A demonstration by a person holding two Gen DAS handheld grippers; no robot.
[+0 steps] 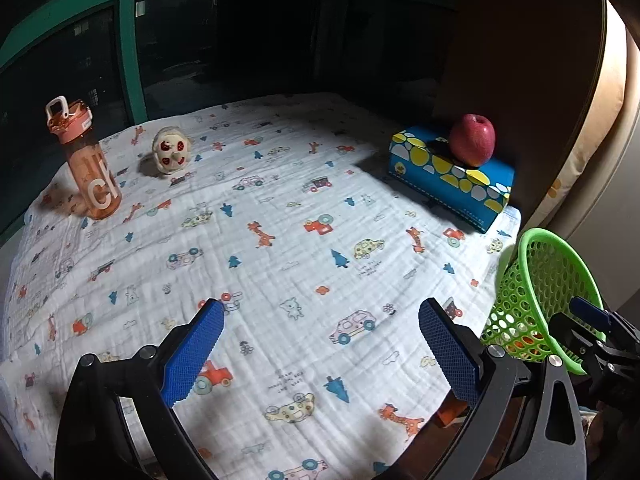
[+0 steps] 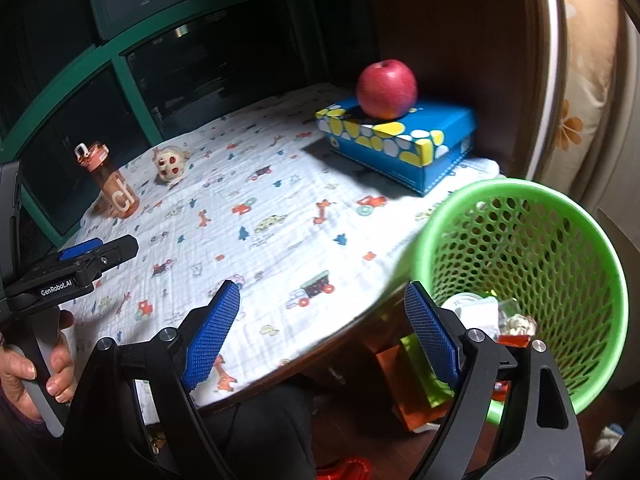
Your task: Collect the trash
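Lying beside right jaws: basket (trash inside)

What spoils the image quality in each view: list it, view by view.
Left wrist view: fisheye bends the green window frame; the window behind is nearly black; the tissue box casts a hard shadow to its left; the corners vignette. Right wrist view: the same barrel distortion; the green basket bulges large near the lens; the table edge by it smears; the apple stays sharp.

Red apple sits on blue tissue box, far right. Orange bottle upright, far left; small plush toy near it. Printed cloth covers table.
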